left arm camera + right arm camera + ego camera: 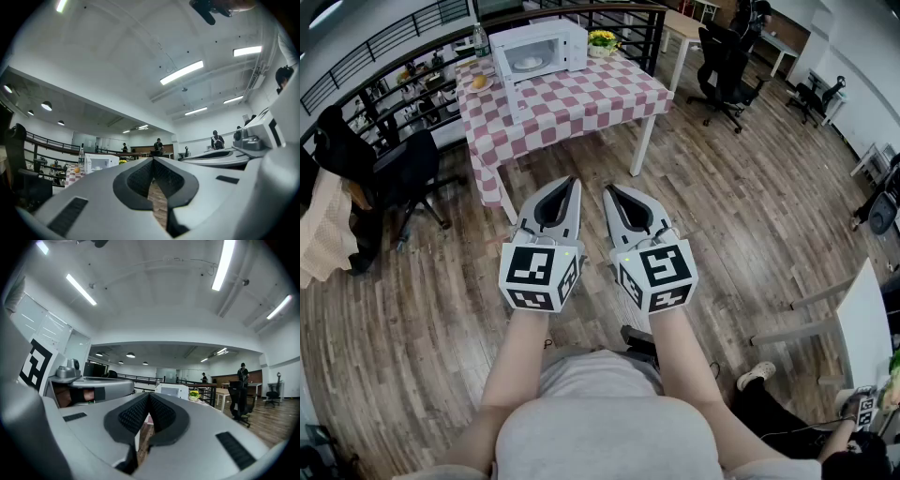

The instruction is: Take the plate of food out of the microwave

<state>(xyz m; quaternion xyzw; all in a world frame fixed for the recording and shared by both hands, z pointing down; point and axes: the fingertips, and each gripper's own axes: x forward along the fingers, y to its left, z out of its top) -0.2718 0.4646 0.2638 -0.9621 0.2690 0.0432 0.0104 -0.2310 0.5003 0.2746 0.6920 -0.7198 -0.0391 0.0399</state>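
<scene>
Wood flooring is seen beneath left gripper (573,180) and right gripper (608,189) at centre, jaws pressed together, empty; microwave (539,49) is set on checkered table (591,98), upper left

White microwave (539,49) standing upright at the far end of a red-and-white checked table (591,94), front turned toward the room, door seemingly swung open at its left side, pale round plate of food (528,64) lying flat inside, contents too small to tell
</scene>
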